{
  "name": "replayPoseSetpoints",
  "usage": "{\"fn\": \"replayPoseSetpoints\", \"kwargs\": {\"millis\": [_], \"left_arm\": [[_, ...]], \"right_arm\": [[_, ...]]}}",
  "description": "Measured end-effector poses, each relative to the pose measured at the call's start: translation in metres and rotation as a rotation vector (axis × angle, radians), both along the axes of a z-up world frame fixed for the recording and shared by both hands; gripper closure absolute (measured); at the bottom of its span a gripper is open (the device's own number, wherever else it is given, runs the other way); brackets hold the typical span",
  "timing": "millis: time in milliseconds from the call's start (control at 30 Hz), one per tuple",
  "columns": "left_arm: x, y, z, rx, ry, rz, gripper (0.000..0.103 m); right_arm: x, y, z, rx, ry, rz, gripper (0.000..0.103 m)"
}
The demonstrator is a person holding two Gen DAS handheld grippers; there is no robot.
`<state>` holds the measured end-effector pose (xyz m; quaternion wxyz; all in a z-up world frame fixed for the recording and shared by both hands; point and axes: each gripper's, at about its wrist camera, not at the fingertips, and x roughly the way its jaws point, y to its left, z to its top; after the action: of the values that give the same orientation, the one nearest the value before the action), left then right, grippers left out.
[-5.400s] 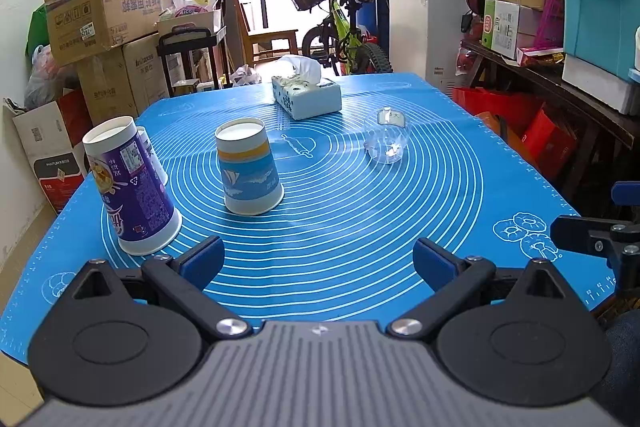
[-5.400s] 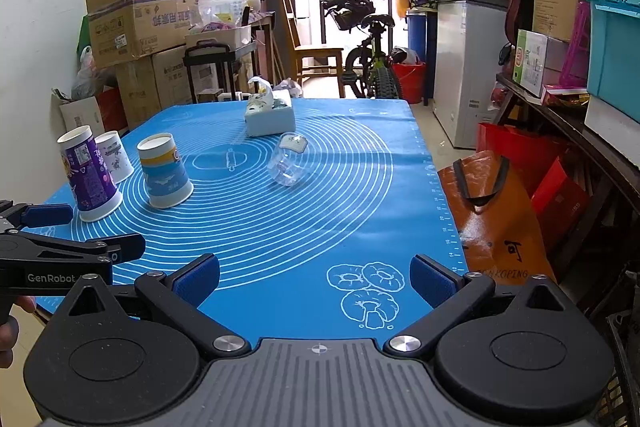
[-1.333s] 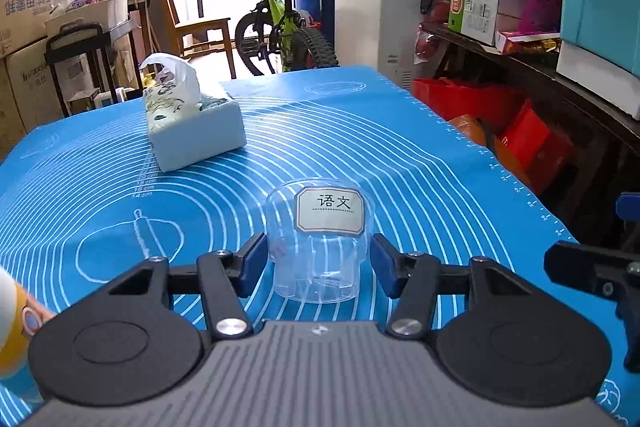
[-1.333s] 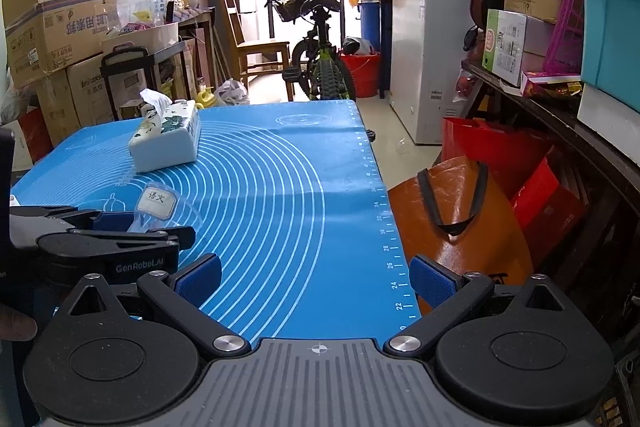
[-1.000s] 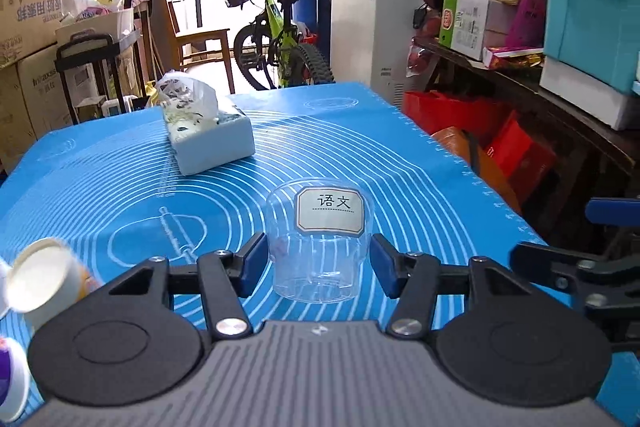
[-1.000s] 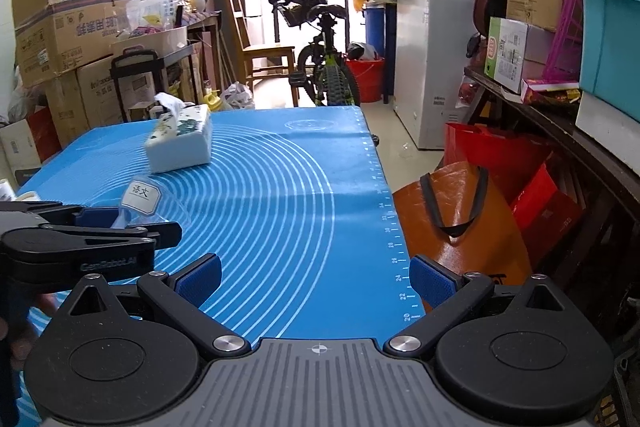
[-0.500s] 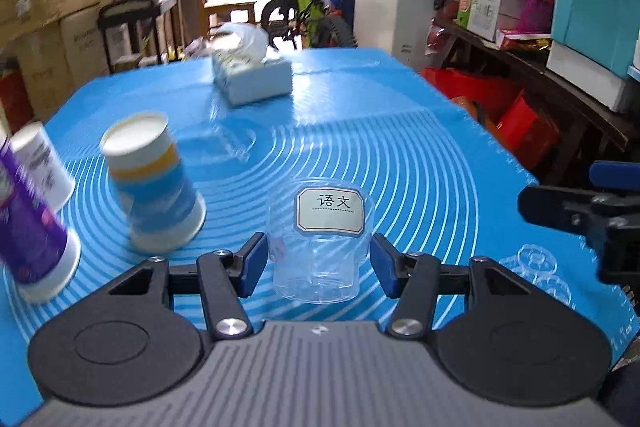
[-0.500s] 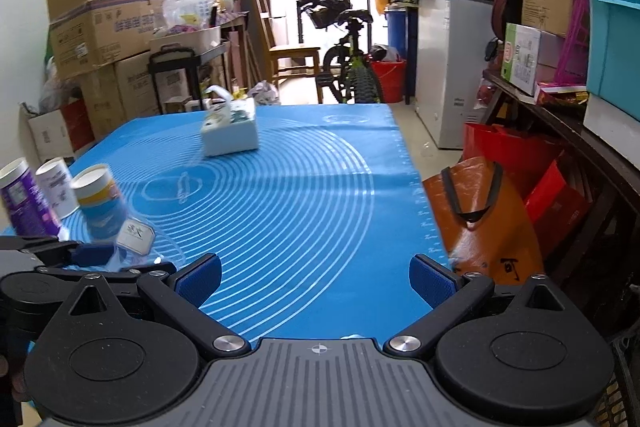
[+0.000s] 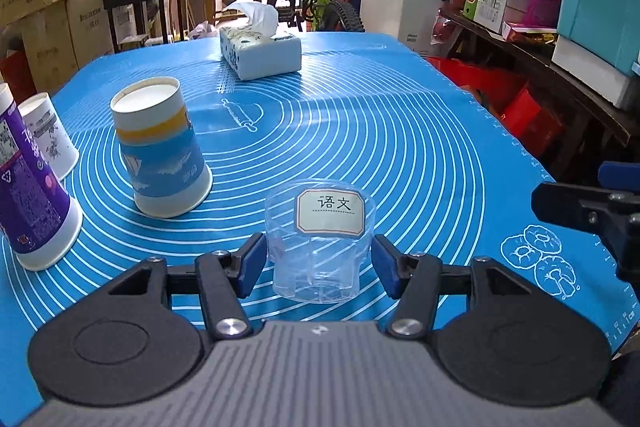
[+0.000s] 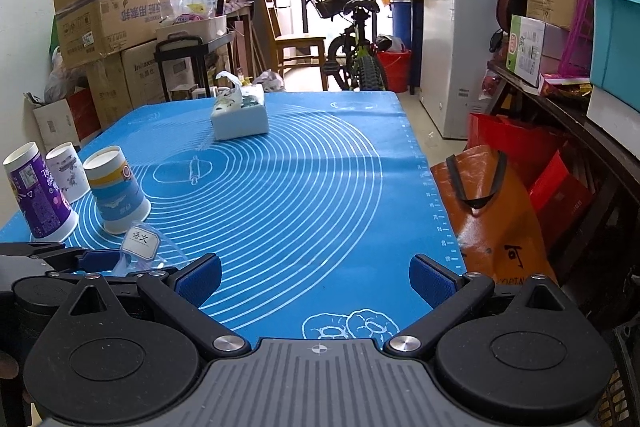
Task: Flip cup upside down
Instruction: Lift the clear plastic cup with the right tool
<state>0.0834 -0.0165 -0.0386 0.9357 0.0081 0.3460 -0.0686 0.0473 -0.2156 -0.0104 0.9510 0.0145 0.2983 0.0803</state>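
A clear plastic cup (image 9: pixel 320 243) with a white label sits between the blue pads of my left gripper (image 9: pixel 319 259), which is shut on it, near the front of the blue mat (image 9: pixel 400 131). I cannot tell if the cup touches the mat. The cup (image 10: pixel 138 247) and the left gripper also show at the lower left of the right wrist view. My right gripper (image 10: pixel 315 279) is open and empty above the mat's front right part; its tip shows at the right edge of the left wrist view (image 9: pixel 588 207).
Three paper cups stand upside down at the left: blue and yellow (image 9: pixel 160 151), purple (image 9: pixel 30 195), white (image 9: pixel 48 135). A tissue box (image 9: pixel 260 53) sits at the far middle. An orange bag (image 10: pixel 492 211) lies beyond the right edge.
My left gripper closed on the clear cup and carried it back from mid-mat to the front, beside the upside-down paper cups. The right gripper stayed open.
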Motion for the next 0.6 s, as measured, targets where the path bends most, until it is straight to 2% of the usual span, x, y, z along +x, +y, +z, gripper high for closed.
{"fn": "replayPoseSetpoints", "kwargs": {"millis": [67, 100, 333, 600], "left_arm": [[0.000, 0.002, 0.001, 0.001, 0.001, 0.015, 0.027], [0.000, 0.004, 0.002, -0.002, -0.005, 0.023, 0.023], [-0.004, 0.006, 0.008, -0.007, -0.016, 0.033, 0.015], [-0.009, 0.009, 0.018, -0.009, -0.035, 0.041, 0.015]], "right_arm": [[0.000, 0.001, -0.001, 0.002, 0.002, -0.001, 0.003], [0.000, 0.001, -0.001, 0.000, 0.002, 0.000, 0.003], [0.000, 0.004, -0.001, 0.000, 0.007, 0.012, 0.003], [-0.001, 0.011, 0.001, -0.027, 0.007, 0.043, 0.003]]}}
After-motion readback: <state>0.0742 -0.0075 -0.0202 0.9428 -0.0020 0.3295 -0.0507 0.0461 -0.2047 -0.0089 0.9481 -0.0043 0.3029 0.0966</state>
